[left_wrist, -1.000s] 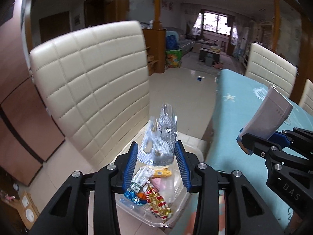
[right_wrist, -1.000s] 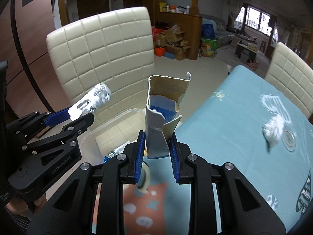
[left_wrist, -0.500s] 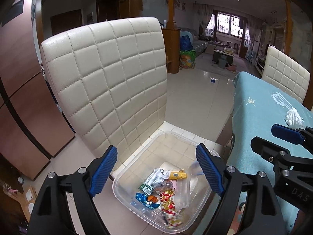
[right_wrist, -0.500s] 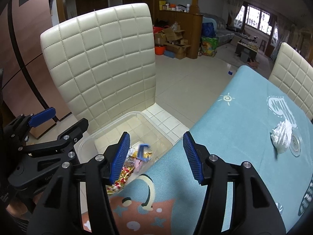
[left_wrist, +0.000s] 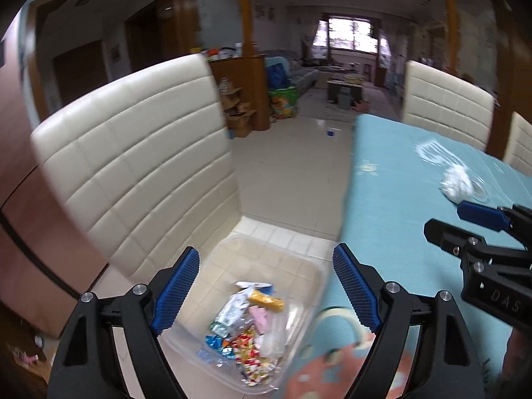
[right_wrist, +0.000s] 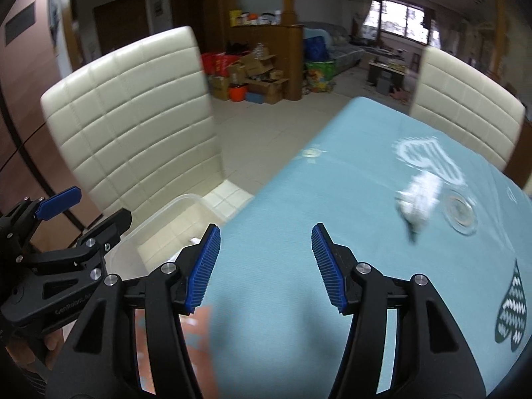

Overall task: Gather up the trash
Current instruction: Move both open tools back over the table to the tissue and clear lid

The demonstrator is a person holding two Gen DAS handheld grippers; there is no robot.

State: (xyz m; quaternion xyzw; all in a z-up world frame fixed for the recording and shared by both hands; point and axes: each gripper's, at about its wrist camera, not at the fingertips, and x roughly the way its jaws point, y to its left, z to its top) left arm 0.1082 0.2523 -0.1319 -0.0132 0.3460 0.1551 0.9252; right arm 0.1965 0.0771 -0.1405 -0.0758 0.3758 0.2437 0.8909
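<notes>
Both claws stand open and empty: left claw [left_wrist: 266, 287] over the clear plastic bin [left_wrist: 309, 266] of wrappers on the chair seat, right claw [right_wrist: 266, 267] over the blue-clothed bench [right_wrist: 349, 206], where crumpled white paper [right_wrist: 419, 199] lies toward its far edge.

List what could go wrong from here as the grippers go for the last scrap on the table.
1. The clear bin sits on the chair seat close to the table edge; a swinging left gripper might knock it.
2. The crumpled white wad looks light and may slide away from the right gripper, whose jaws stand open and empty.
</notes>
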